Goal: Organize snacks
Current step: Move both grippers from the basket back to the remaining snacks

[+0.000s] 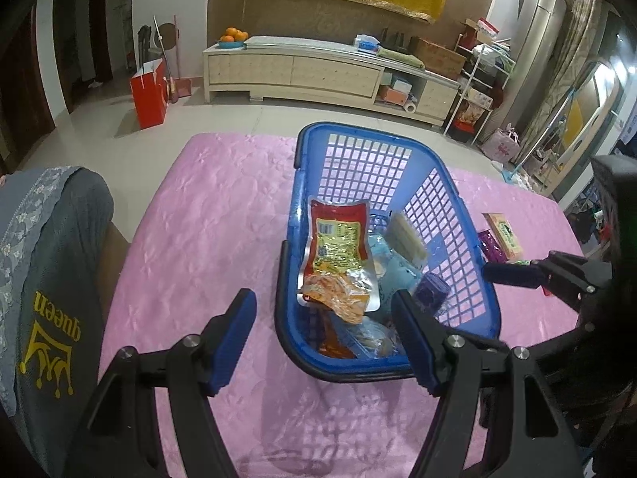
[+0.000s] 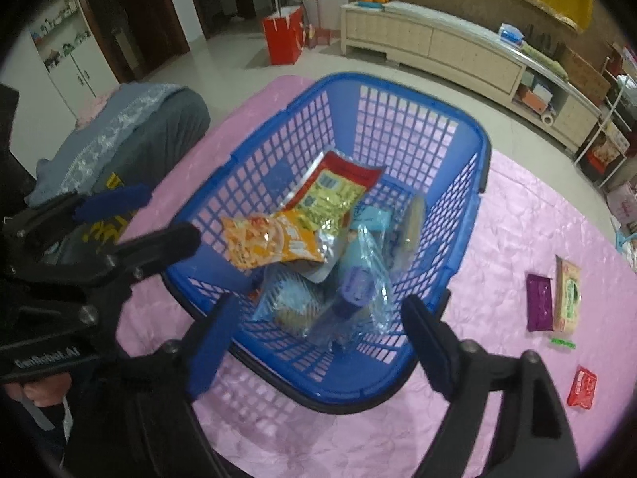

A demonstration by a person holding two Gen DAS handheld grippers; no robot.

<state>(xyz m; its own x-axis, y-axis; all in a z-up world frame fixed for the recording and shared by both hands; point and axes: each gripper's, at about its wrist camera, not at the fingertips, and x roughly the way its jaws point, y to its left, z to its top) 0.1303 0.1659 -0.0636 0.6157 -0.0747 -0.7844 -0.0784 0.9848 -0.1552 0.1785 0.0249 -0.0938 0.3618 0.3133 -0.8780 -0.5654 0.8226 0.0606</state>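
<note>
Closest to us, the left gripper [image 1: 324, 338] has its two blue fingers spread wide apart, and nothing is between them. It hangs over the near end of the blue basket [image 1: 294, 239]. The right gripper [image 2: 314, 342] is spread wide too and holds nothing. It hangs above the near rim of the same basket.

The basket sits on the pink cloth [image 1: 207, 219] that covers the table. It already has many snacks in it. An orange packet [image 2: 270, 245] lies on top, partly over a big red and yellow bag [image 1: 338, 243]. Beside them are a see-through wrapper with a purple snack [image 2: 356, 283] inside, some light blue packs [image 2: 372, 217], and a pale long bar [image 1: 406, 237] leaning on the far side.

So a good part of the job looks done. But some snacks are not in yet. Out on the cloth, off to the right of the basket, lie a purple packet [image 2: 538, 302] and a tan packet with green on it [image 2: 568, 296], touching side by side. A tiny green piece [image 2: 563, 343] and a small red packet [image 2: 582, 387] lie near them. These four probably still need to go in. The right gripper is nearer to them, so it looks like the better one to fetch them.
</note>
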